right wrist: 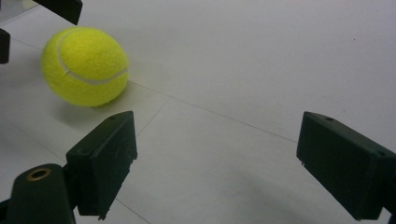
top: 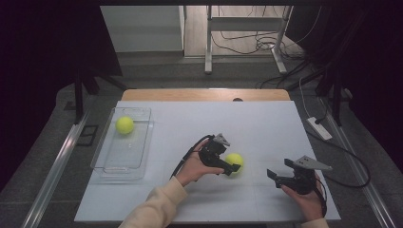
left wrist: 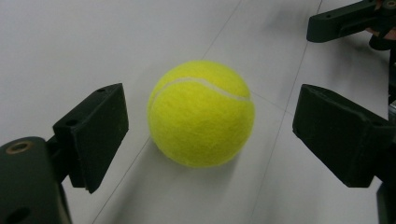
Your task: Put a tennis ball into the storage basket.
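Jaws of the left gripper [left wrist: 210, 135] stand wide on either side of a yellow tennis ball [left wrist: 201, 113], with a clear gap between each black pad and the felt, so nothing is gripped. The ball rests on the white table [top: 256, 128], a little toward the near edge from the middle and right of centre. In the high view the left gripper [top: 227, 166] reaches the ball [top: 234, 160] from its left side, and the left hand [top: 192, 167], in a cream sleeve, comes up from the near edge.

Jaws of the right gripper [right wrist: 215, 163] are also spread wide, over bare table, holding nothing. From its camera the ball [right wrist: 85, 66] lies ahead and to the upper left, well clear of its pads. In the high view the right gripper [top: 278, 176] sits near the table's near right corner, in the right hand [top: 304, 199], pointing left toward the ball but apart from it.

Farther out, a clear plastic tray [top: 105, 166] lies along the left edge of the table. A second tennis ball [top: 125, 125] sits in it, at the tray's far end.
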`<state>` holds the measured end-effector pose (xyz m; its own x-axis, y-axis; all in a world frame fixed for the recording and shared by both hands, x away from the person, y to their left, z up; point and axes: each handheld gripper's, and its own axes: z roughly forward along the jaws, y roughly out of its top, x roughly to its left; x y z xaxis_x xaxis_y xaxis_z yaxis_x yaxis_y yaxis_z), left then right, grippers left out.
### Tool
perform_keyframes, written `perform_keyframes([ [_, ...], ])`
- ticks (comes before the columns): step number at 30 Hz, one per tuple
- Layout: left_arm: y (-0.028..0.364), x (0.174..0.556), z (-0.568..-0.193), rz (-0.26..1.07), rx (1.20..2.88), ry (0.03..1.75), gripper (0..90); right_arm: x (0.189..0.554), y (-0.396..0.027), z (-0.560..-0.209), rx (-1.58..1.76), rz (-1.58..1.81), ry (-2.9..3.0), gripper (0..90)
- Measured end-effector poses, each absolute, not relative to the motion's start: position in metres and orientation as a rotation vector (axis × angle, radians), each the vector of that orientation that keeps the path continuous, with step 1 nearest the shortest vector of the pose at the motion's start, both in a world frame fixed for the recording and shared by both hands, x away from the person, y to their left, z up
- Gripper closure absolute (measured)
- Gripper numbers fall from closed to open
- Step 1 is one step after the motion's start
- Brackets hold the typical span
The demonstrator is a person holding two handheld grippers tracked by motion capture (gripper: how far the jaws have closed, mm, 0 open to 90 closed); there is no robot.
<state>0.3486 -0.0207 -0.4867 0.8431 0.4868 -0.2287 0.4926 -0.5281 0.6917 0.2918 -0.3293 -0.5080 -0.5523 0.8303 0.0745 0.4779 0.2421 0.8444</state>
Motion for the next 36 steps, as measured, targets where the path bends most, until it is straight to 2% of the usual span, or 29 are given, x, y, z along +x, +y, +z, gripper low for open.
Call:
perform_keyframes([
  [19,-0.040,0.354,-0.502,-0.010,2.278,0.721,11.1,0.292,-0.329,-0.508,1.199,1.232,2.134,11.9],
  [24,-0.041,0.355,-0.505,0.026,2.300,0.748,18.0,0.292,-0.330,-0.509,1.201,1.231,2.133,11.9],
  [25,-0.041,0.355,-0.505,0.009,2.284,0.756,23.8,0.292,-0.330,-0.509,1.201,1.231,2.133,11.9],
  [26,-0.041,0.355,-0.505,0.015,2.291,0.744,25.7,0.292,-0.330,-0.509,1.201,1.231,2.133,11.9],
  [36,-0.039,0.354,-0.504,0.025,2.298,0.712,27.2,0.292,-0.330,-0.508,1.201,1.232,2.132,11.9],
])
